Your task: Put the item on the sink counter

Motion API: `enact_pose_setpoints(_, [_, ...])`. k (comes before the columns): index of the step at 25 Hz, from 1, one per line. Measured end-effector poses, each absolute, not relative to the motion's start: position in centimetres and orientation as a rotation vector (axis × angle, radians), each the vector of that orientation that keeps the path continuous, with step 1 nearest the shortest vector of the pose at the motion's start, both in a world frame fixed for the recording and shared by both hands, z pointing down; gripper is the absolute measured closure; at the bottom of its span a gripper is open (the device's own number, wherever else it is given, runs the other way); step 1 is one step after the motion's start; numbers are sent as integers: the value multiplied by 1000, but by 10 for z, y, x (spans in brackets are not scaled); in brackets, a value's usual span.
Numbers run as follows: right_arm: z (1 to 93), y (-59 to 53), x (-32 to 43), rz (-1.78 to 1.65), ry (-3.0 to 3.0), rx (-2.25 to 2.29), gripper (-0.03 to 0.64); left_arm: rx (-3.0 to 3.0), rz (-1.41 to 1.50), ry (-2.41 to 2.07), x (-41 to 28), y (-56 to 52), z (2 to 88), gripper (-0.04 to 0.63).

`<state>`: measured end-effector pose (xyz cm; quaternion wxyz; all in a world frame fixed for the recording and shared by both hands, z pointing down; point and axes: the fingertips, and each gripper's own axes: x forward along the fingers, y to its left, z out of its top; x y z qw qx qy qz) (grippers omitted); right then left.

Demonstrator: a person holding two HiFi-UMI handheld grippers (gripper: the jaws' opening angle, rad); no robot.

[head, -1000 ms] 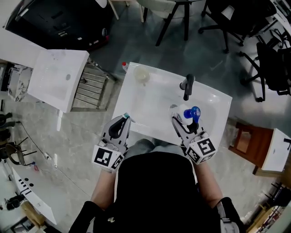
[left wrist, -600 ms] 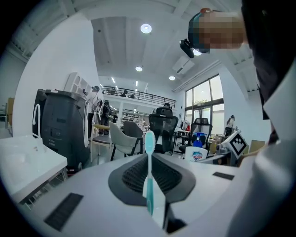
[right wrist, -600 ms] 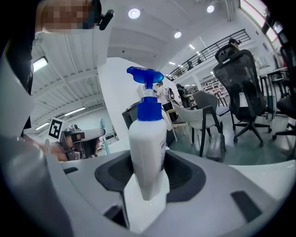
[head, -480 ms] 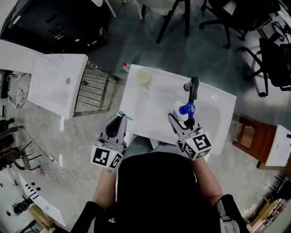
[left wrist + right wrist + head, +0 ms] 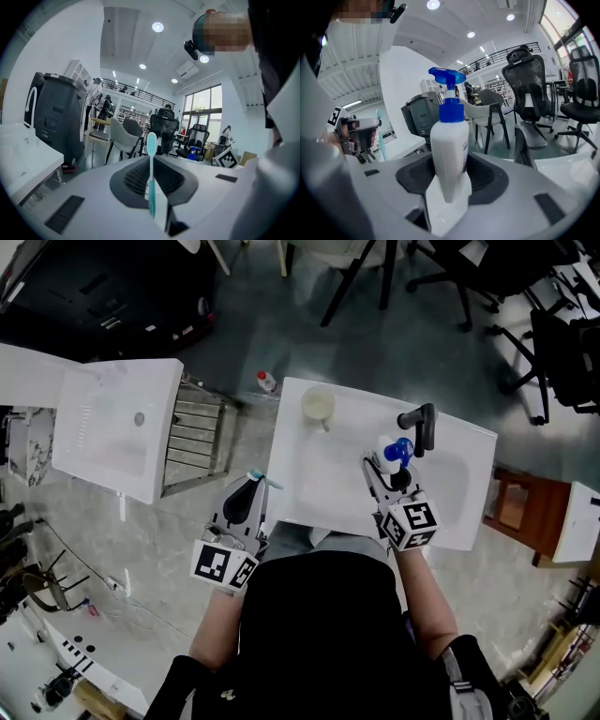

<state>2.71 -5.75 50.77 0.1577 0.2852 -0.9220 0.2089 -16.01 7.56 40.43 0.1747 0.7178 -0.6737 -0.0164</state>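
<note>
**Item 1: spray bottle** [image 5: 449, 140]. White body, blue trigger head. It stands upright between the jaws of the right gripper [image 5: 449, 187], which are set wide and clamp on the lower body. In the head view it hangs over the sink counter [image 5: 291, 504], just beside the black faucet [image 5: 424, 420] and above the basin's right half. It looks clear of the surface, though the contact point is not visible.

**Item 2: toothbrush** [image 5: 151, 159]. Teal handle, held upright with the head pointing up. The jaws of the left gripper [image 5: 152, 192] are drawn narrow and pinch the handle. In the head view it sits off the counter's near-left edge, not over the counter.

**Item 3: cup** [image 5: 318, 406]. Pale, resting on the counter's far-left corner, well apart from both grippers.

**Step in hand (judgement):** the bottle is being carried to its placing spot; no held item has been set down yet.

**Next move calls for (judgement):**
- Lower the bottle onto flat counter rather than into the basin.
- Keep the bottle vertical and clear of the faucet.
- Part the jaws only once the base rests.
- Bring the toothbrush over the rim afterwards.
</note>
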Motion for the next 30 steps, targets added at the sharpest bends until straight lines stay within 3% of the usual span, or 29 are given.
enact_pose_setpoints(30, [615, -154, -7, 558, -2412, 1201, 405, 2091, 12, -1811, -246, 87, 421, 561])
